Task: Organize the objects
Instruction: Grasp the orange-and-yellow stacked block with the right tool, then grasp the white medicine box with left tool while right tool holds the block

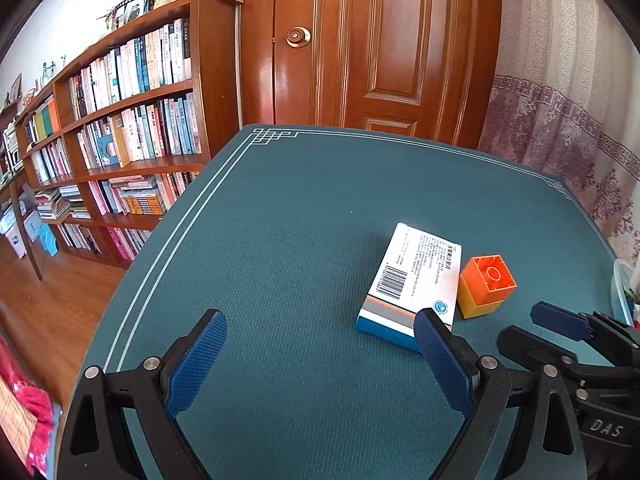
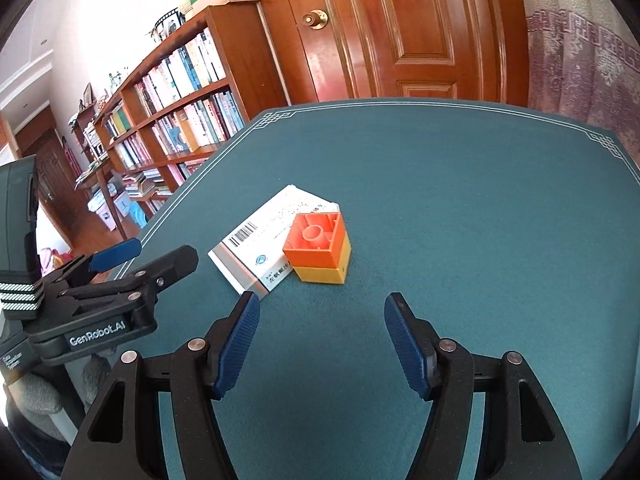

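Note:
A white and blue medicine box [image 1: 412, 280] [image 2: 264, 240] lies flat on the teal table mat [image 1: 280, 240] [image 2: 460, 200]. Touching its right side stands an orange block stacked on a yellow block [image 1: 486, 284] [image 2: 320, 248], hollow side up. My left gripper [image 1: 320, 336] is open with nothing between its blue pads; its right fingertip [image 1: 430, 326] overlaps the box's near corner in the left wrist view. My right gripper [image 2: 322, 316] is open and empty, a little short of the blocks. Each gripper also shows in the other's view: the right one [image 1: 560, 326], the left one [image 2: 120, 256].
A bookcase [image 1: 120, 128] full of books stands left of the table, with a wooden door [image 1: 380, 40] behind it and a patterned curtain [image 1: 560, 120] to the right. A clear plastic container's rim [image 1: 618, 288] shows at the table's right edge. Wooden floor lies at the left.

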{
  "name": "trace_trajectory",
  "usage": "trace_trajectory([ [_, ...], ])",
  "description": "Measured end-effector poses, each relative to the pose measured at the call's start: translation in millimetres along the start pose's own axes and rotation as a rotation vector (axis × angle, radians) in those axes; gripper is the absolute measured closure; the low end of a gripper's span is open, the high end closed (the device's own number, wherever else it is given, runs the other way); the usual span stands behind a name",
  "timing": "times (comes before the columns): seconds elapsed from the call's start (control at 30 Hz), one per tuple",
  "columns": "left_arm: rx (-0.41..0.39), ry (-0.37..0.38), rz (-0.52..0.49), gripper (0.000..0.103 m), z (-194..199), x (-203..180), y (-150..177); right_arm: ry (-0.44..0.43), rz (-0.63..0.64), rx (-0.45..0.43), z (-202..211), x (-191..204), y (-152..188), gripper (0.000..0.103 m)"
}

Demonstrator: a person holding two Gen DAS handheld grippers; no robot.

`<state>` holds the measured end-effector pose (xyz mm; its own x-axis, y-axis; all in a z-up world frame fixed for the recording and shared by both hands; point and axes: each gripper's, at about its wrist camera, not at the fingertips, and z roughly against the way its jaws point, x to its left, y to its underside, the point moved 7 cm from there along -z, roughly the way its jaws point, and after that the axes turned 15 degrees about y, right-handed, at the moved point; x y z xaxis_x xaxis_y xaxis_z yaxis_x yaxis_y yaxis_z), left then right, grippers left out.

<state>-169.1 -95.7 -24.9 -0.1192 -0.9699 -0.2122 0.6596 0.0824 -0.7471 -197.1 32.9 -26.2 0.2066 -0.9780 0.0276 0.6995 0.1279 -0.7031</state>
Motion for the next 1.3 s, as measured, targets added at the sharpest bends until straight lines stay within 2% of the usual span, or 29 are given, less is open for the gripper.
trace_trajectory([
  [0.13,-0.008,-0.003,0.006,0.006,2,4,-1,0.016,0.018,0.005,-18,11,-10,0.044],
  [0.3,-0.005,0.004,0.012,0.006,0,6,-1,0.060,0.033,0.028,-42,14,-19,0.060],
  [0.37,0.000,0.005,0.006,0.006,-1,6,1,0.068,0.033,0.033,-46,13,-19,0.070],
  [0.67,0.034,-0.013,-0.060,0.006,-12,-9,5,0.072,0.018,0.030,-28,-9,-5,0.071],
  [0.87,0.097,0.013,-0.128,0.006,-39,-27,2,0.088,0.025,0.027,-1,-30,15,0.071],
  [1.07,0.115,0.020,-0.173,0.006,-61,-43,-6,0.087,0.028,0.018,26,-48,30,0.071],
  [1.23,0.156,0.029,-0.175,0.006,-78,-46,-7,0.079,0.010,0.008,43,-60,38,0.071],
  [1.3,0.162,0.039,-0.172,0.010,-80,-46,-9,0.073,0.001,0.007,48,-62,39,0.071],
])
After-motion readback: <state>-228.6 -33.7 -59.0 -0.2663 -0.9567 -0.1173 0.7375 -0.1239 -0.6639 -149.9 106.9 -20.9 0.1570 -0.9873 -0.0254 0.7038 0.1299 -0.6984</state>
